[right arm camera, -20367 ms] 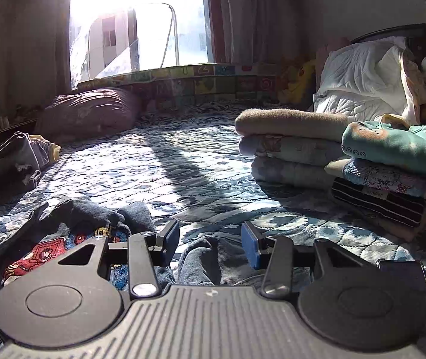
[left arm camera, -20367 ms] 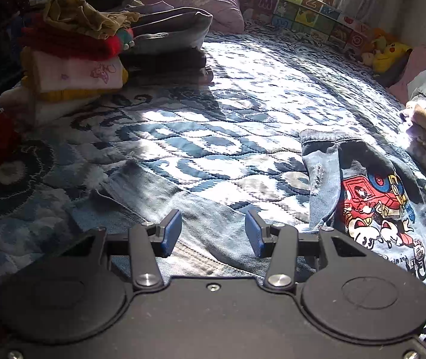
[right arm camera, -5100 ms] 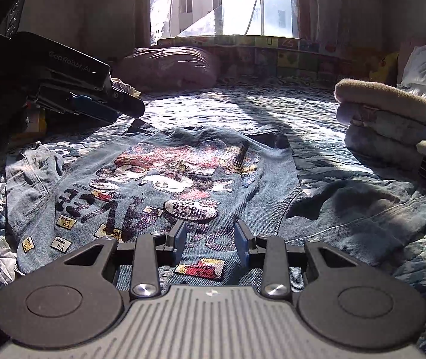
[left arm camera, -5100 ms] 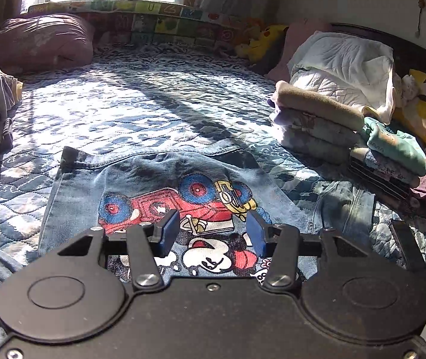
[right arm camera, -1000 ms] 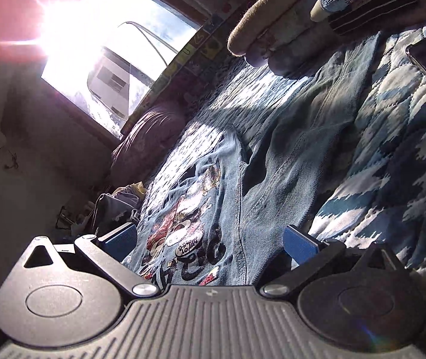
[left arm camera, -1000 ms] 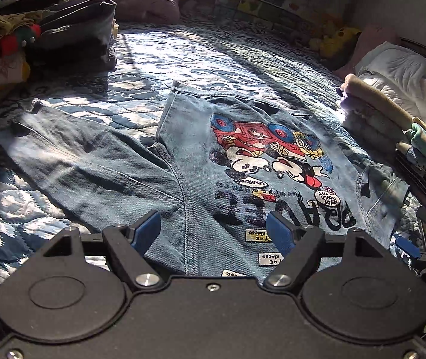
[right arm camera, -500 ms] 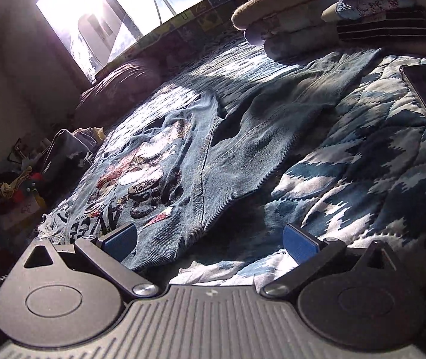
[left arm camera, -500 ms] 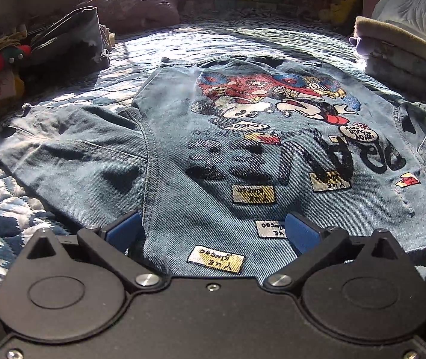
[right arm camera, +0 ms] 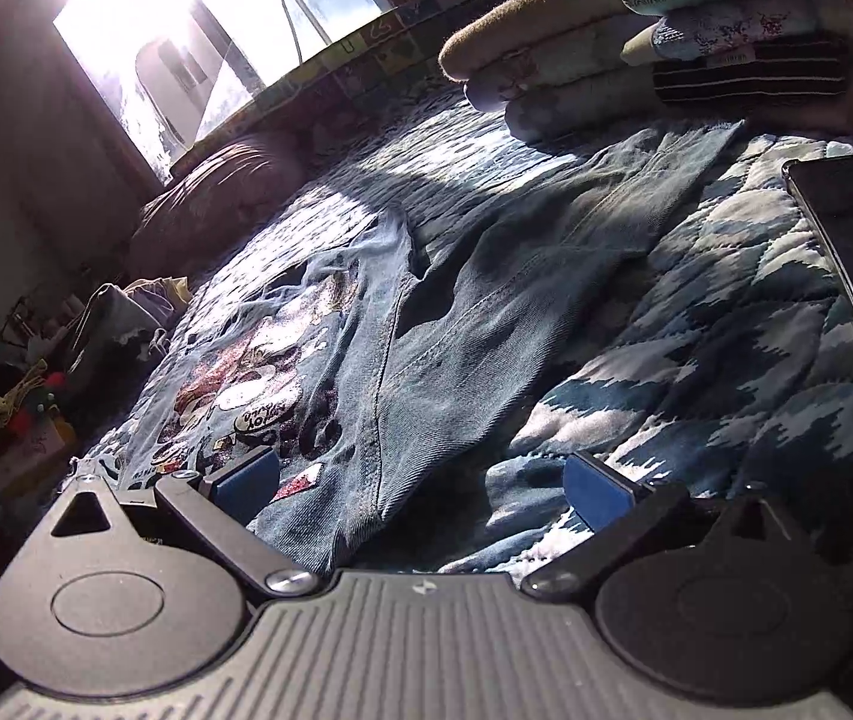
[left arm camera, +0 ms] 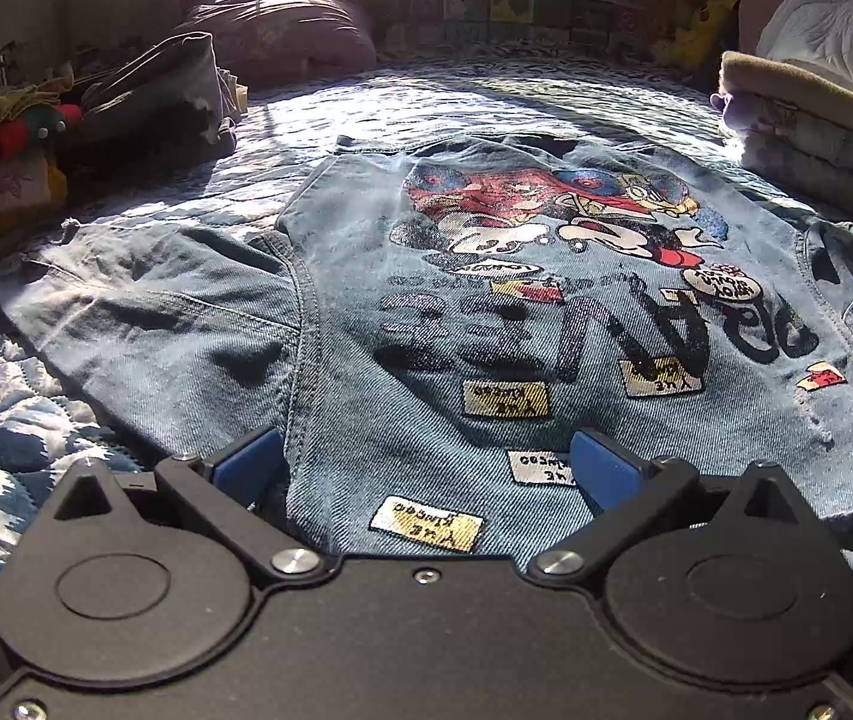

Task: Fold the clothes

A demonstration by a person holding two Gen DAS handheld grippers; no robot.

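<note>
Both claws spread wide, gripping nothing. Left gripper low over blue printed denim jacket hem, lower centre. Right gripper at its side edge, lower left.

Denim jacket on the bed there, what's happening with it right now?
A person is folding clothes with two handheld grippers. The denim jacket lies spread flat on the quilted bed, printed back up, with both sleeves out to the sides. The left gripper is open, low over the jacket's near edge. The right gripper is open too, by the jacket's right side where the sleeve starts. Neither has hold of it yet. Folded clothes sit stacked nearby.
</note>
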